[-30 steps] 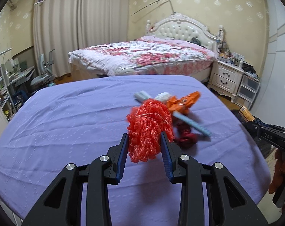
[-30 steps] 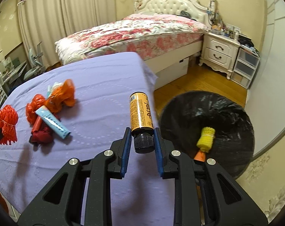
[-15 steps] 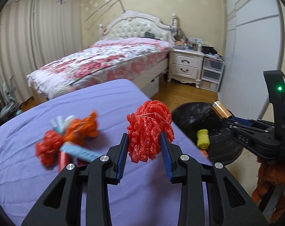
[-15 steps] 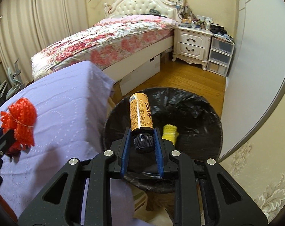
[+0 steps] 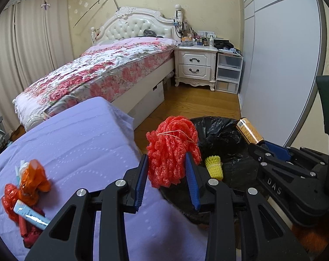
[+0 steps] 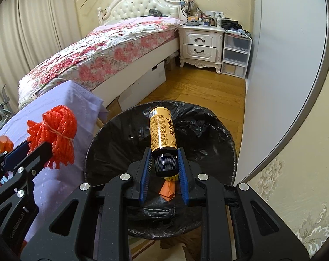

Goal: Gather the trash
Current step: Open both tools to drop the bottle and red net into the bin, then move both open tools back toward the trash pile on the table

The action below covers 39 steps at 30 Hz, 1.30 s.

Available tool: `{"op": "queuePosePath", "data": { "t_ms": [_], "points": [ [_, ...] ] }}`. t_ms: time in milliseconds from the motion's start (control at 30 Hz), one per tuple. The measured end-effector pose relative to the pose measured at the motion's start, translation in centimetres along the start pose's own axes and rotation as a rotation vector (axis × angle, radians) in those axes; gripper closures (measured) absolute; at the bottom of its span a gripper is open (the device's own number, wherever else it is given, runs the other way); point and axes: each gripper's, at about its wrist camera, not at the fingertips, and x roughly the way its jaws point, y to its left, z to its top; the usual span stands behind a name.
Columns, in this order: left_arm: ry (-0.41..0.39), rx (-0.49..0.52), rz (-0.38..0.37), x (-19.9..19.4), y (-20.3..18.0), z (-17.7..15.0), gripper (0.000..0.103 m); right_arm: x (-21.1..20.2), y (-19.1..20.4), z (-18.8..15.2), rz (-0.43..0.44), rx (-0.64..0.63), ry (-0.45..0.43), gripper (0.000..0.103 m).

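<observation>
My left gripper [image 5: 166,182] is shut on a red foam net bundle [image 5: 172,150] and holds it at the table's edge, beside the black-lined trash bin [image 5: 221,134]. My right gripper [image 6: 164,171] is shut on the black cap of an orange bottle [image 6: 162,132] and holds it over the bin [image 6: 199,117]. A yellow foam net [image 5: 214,166] and an orange scrap [image 6: 167,190] lie inside the bin. The red bundle also shows in the right wrist view [image 6: 53,134]. More trash lies on the purple table [image 5: 81,134]: an orange bag [image 5: 34,180], a blue tube [image 5: 30,214], red pieces [image 5: 10,202].
A bed with a floral cover [image 5: 103,67] stands behind the table. A white nightstand [image 5: 195,65] and clear drawers [image 5: 228,71] stand against the far wall. A grey wardrobe door [image 5: 279,65] runs along the right, with wooden floor [image 5: 197,104] between.
Both grippers have swung right toward the bin. The bottle now hangs farther over the bin's opening, and the red bundle has reached the table's edge next to the bin.
</observation>
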Motion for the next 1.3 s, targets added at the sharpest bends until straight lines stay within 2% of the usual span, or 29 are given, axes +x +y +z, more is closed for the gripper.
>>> {"op": "queuePosePath", "data": {
  "t_ms": [167, 267, 333, 467, 500, 567, 600, 867, 1033, 1300],
  "points": [
    [0.022, 0.011, -0.008, 1.5, -0.9, 0.5, 0.067, 0.9, -0.5, 0.1, -0.013, 0.011, 0.011, 0.08],
    [0.046, -0.005, -0.013, 2.1, -0.8, 0.7, 0.053, 1.3, -0.9, 0.1, -0.02, 0.021, 0.011, 0.079],
    [0.045, -0.022, -0.004, 1.9, -0.5, 0.7, 0.039, 1.2, -0.9, 0.1, -0.022, 0.024, 0.01, 0.078],
    [0.041, -0.044, 0.01, 1.6, -0.2, 0.8, 0.031, 0.9, -1.2, 0.0, -0.04, 0.03, 0.003, 0.077],
    [0.041, -0.049, 0.014, 1.4, -0.1, 0.7, 0.03, 0.8, -1.2, 0.0, -0.042, 0.031, 0.002, 0.077],
    [0.042, -0.059, 0.02, 1.1, 0.3, 0.7, 0.03, 0.5, -1.2, 0.0, -0.049, 0.034, -0.002, 0.064],
    [0.042, -0.064, 0.026, 0.8, 0.5, 0.7, 0.029, 0.3, -1.2, 0.0, -0.053, 0.034, -0.008, 0.063],
    [0.032, -0.121, 0.079, -2.4, 3.6, -0.2, 0.028, -1.3, 0.1, -0.6, -0.007, 0.012, -0.006, 0.06],
    [0.028, -0.15, 0.139, -4.8, 6.2, -1.5, 0.028, -2.2, 3.0, -1.6, 0.055, -0.033, 0.006, 0.059],
    [0.039, -0.251, 0.245, -8.3, 11.9, -4.6, 0.028, -3.5, 9.2, -2.9, 0.161, -0.146, 0.021, 0.059]
  ]
}}
